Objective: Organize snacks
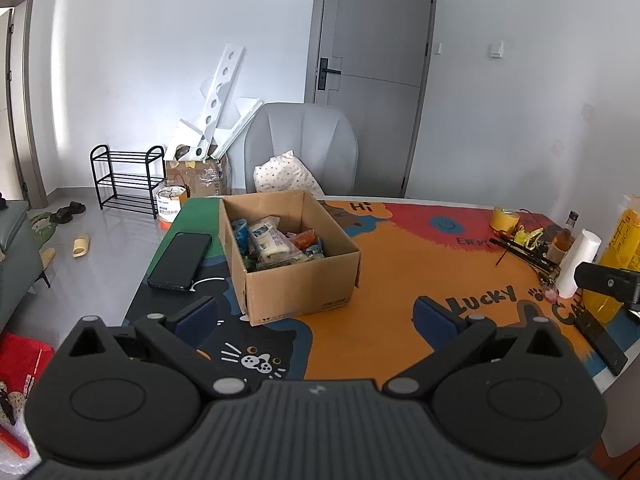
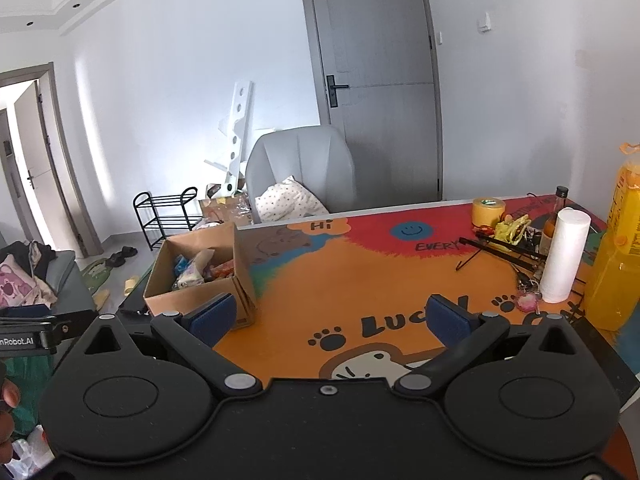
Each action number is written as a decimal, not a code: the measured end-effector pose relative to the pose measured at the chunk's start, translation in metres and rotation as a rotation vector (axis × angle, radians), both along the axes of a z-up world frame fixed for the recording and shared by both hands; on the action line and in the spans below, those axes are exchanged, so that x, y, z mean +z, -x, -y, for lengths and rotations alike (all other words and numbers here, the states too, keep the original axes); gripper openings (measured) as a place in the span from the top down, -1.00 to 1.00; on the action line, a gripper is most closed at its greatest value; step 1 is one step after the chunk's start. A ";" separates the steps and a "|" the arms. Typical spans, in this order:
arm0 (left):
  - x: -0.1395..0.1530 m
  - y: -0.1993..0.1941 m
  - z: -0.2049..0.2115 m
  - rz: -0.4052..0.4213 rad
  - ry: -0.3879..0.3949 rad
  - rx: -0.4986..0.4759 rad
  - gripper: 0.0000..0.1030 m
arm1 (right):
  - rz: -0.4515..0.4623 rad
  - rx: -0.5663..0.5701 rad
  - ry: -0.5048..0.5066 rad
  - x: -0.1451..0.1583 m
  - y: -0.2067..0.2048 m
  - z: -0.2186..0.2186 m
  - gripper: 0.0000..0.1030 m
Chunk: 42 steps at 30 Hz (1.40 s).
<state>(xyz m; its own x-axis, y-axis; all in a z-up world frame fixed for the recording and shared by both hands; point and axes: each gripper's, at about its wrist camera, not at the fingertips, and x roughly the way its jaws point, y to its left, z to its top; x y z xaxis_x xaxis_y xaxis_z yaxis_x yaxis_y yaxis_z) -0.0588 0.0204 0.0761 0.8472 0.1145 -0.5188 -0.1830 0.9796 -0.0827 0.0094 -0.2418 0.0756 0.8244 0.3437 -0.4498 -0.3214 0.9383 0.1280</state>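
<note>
A bench covered by a smooth, brightly printed cartoon mat is shown, with an open corrugated cardboard box standing toward its left end, crinkly wrapped snacks heaped inside. Just left of the box a glossy black phone is seen. Both the left tongs and right tongs are held wide and empty short of the box, so any reach is best made downward between its walls.

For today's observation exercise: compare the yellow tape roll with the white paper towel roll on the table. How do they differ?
The tape roll is yellow, squat and wide; the paper towel roll is white, tall and slim. The tape roll sits farther back on the table; the towel roll stands nearer, beside the orange bottle. Both are cylinders standing on end.
</note>
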 end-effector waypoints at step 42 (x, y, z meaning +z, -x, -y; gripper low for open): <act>-0.004 -0.001 0.004 -0.002 -0.002 -0.018 -1.00 | -0.016 0.000 0.012 -0.008 -0.003 -0.003 -1.00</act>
